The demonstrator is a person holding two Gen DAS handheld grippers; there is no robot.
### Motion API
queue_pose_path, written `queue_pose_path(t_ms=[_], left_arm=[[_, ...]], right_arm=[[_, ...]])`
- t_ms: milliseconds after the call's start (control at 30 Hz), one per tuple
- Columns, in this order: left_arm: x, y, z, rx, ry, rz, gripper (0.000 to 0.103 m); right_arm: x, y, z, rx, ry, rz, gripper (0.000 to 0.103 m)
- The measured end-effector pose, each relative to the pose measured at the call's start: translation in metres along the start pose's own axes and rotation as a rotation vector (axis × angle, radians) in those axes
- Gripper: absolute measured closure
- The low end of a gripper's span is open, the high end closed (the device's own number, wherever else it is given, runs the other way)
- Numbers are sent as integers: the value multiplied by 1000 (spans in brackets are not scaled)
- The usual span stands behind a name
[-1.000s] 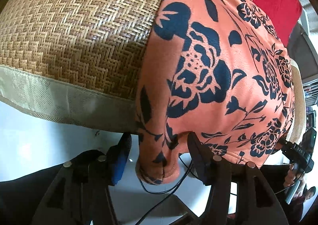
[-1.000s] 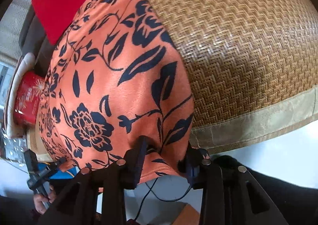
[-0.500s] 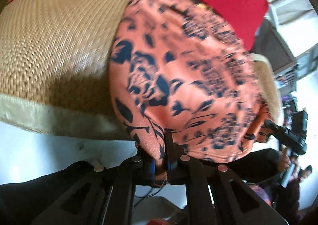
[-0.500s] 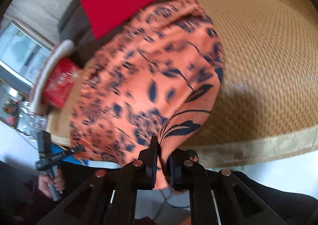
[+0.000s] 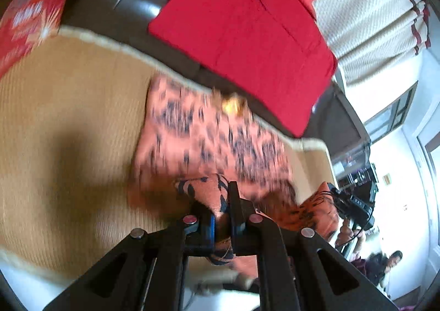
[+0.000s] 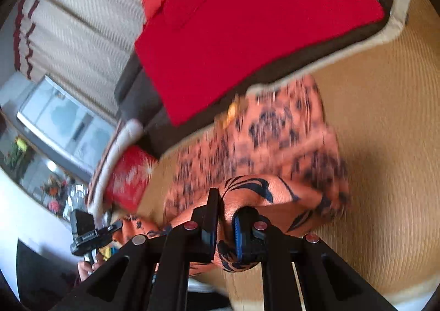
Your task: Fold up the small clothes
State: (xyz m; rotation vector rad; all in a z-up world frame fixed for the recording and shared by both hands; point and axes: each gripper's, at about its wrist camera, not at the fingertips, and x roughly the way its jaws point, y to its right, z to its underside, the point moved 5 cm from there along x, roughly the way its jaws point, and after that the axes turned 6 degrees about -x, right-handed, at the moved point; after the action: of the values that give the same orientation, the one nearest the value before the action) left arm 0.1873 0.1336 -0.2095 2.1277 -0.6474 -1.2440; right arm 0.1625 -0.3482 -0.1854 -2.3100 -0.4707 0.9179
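The orange floral garment point(image 5: 209, 143) was smeared by motion in both views, so its dark print could not be read beyond the sharp fold at the tongs. The pinched hem itself was hidden between the left tongs' point(image 5: 224, 217) fingers and likewise between the right tongs' point(image 6: 224, 231). A small yellow patch point(image 5: 233, 105) at the garment's far edge was too blurred to identify. Left of the garment, the red box point(image 5: 30, 17) was cut off by the picture's edge, its white markings illegible.
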Motion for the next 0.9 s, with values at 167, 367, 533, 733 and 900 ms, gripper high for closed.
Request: queue_pose_path(t_ms=[167,367,533,733,900], left_arm=[[40,-11,-85,-54,58,-37,95],[124,-48,-130,-176,71,-66,95],[161,-82,-130,-251,85,-83,89],[155,-90,-150,-307,157,-42,78],[107,-73,-158,-264,394,-93,32]], right_arm=[[31,38,-74,113,122,5,93],[92,105,-107,300,183,13,93],[131,148,-105,476,114,0,89],[109,159,-122,517,311,-40,22],[80,141,-128,430,403,-4,18]])
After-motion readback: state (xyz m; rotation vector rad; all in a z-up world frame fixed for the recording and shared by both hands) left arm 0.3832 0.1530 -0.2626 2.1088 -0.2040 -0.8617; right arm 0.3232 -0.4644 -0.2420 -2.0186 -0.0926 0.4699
